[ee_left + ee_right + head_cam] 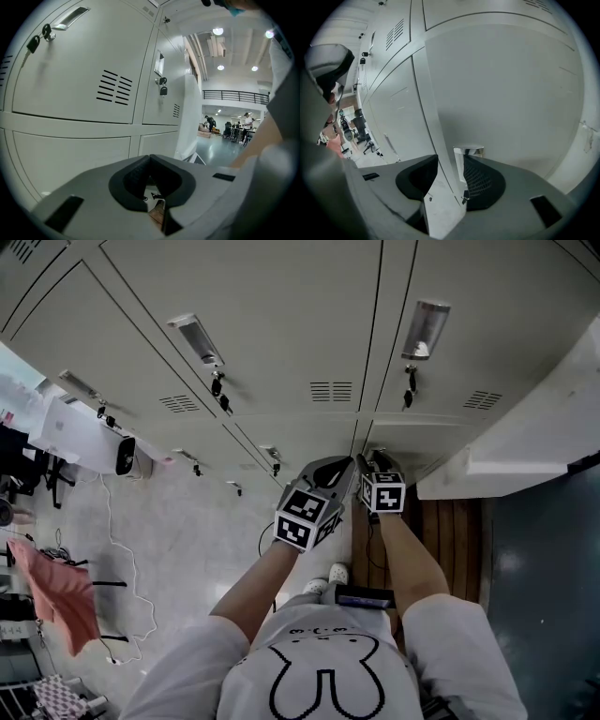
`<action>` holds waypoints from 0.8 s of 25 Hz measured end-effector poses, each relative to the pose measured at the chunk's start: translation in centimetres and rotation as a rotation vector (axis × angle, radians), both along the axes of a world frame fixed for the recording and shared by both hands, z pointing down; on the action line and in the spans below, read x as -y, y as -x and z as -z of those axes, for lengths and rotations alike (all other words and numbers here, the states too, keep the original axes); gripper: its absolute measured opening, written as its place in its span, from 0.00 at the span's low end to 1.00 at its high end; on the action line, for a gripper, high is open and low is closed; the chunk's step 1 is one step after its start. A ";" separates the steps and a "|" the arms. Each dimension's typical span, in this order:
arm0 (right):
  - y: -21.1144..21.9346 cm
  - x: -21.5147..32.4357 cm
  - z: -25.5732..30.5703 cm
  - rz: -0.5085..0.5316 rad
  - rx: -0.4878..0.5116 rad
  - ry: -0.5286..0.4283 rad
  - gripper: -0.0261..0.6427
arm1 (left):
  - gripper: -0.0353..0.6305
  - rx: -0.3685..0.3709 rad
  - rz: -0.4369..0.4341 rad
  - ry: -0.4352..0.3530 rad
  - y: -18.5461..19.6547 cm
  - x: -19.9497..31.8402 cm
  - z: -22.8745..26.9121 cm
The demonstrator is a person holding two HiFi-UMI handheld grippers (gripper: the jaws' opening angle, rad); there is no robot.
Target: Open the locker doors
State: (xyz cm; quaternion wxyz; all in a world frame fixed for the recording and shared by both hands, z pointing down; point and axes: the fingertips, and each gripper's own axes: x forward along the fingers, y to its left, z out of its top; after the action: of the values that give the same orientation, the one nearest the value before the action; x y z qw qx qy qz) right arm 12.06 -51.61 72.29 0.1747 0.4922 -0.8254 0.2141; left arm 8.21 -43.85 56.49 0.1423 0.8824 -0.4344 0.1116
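Note:
Grey locker doors (272, 324) fill the wall, and keys (217, 385) hang under the upper handles (426, 329). Both grippers are held low at the seam between two lower doors. My right gripper (372, 463) is open. In the right gripper view a pale vertical door edge (436, 154) runs down between the jaws of my right gripper (450, 173), and a small chrome handle (468, 154) stands right beside the right pad. The lower door (511, 93) fills that view. My left gripper (330, 472) sits just left of it, its tips together (150, 159) on nothing.
A white panel (525, 442) juts out at the right, above dark flooring and wood planks (450, 531). At the left are white boxes (75, 432), a red cloth (61, 596) and a cable (131, 568) on the floor. People stand far off (243, 124).

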 end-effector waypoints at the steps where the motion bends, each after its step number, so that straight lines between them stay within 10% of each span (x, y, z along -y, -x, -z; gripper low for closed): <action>1: 0.0 -0.2 0.0 -0.002 -0.001 0.001 0.26 | 0.08 0.000 0.000 0.001 0.0 -0.1 -0.1; 20: -3.4 -7.1 -0.2 -0.002 -0.120 0.041 0.22 | 0.08 -0.014 -0.063 0.026 -3.4 -3.0 -0.8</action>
State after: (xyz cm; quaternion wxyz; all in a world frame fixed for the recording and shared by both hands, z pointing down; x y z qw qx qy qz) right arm 15.44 -44.55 72.49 0.2337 0.5012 -0.8085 0.2011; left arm 11.64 -40.88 57.31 0.1529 0.8944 -0.4041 0.1156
